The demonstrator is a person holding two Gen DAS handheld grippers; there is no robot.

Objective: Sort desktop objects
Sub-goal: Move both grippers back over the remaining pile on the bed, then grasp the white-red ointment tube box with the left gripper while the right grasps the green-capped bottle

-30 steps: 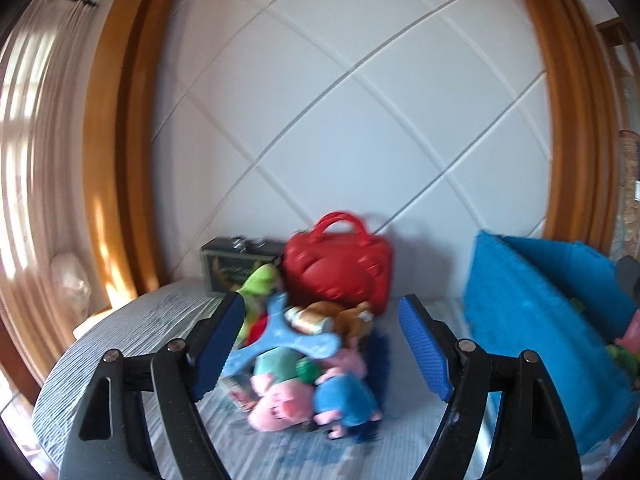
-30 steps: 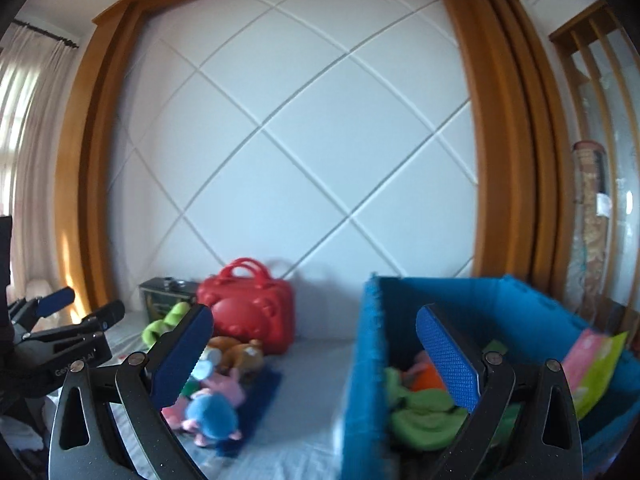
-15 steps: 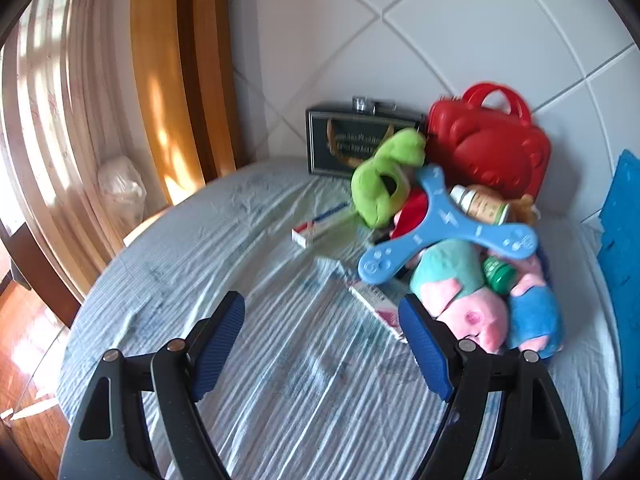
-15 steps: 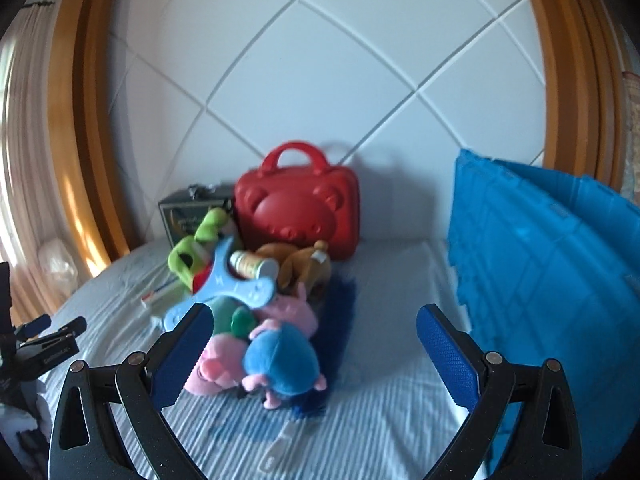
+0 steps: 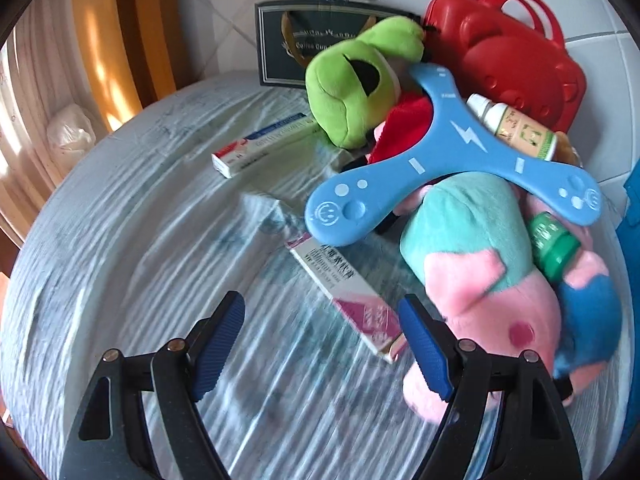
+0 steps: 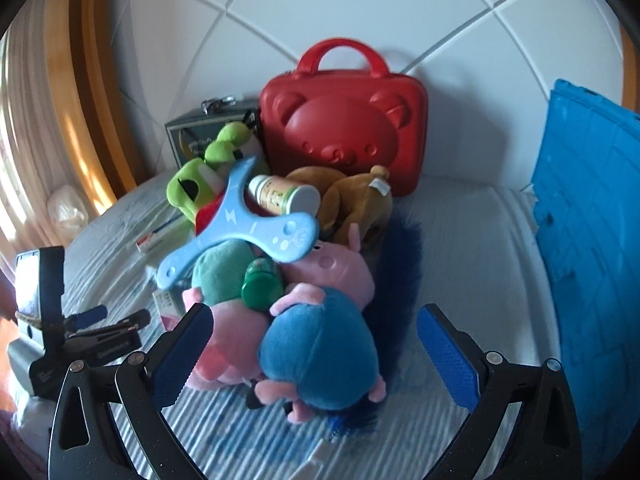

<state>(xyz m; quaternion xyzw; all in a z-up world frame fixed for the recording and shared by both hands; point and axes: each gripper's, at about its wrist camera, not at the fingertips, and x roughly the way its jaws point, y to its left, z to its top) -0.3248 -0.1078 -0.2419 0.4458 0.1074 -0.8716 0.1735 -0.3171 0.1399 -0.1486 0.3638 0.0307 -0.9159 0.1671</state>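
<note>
Beside the pink carton (image 5: 347, 295), left-wrist view: left gripper (image 5: 322, 346) fingers apart, empty; cartons two, one blue boomerang (image 5: 452, 168) atop heap; nudging it risks toppling bottles. Right-wrist view, counter's middle: right gripper (image 6: 316, 354) fingers apart around blue plush (image 6: 320, 354); bottles two, red case (image 6: 344, 120) one.

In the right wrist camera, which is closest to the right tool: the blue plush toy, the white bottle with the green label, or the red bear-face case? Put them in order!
1. The blue plush toy, right between the open fingers of the right tool.
2. The white bottle with the green label, lying on top of the pile, farther back.
3. The red bear-face case, standing at the back against the wall.
</note>
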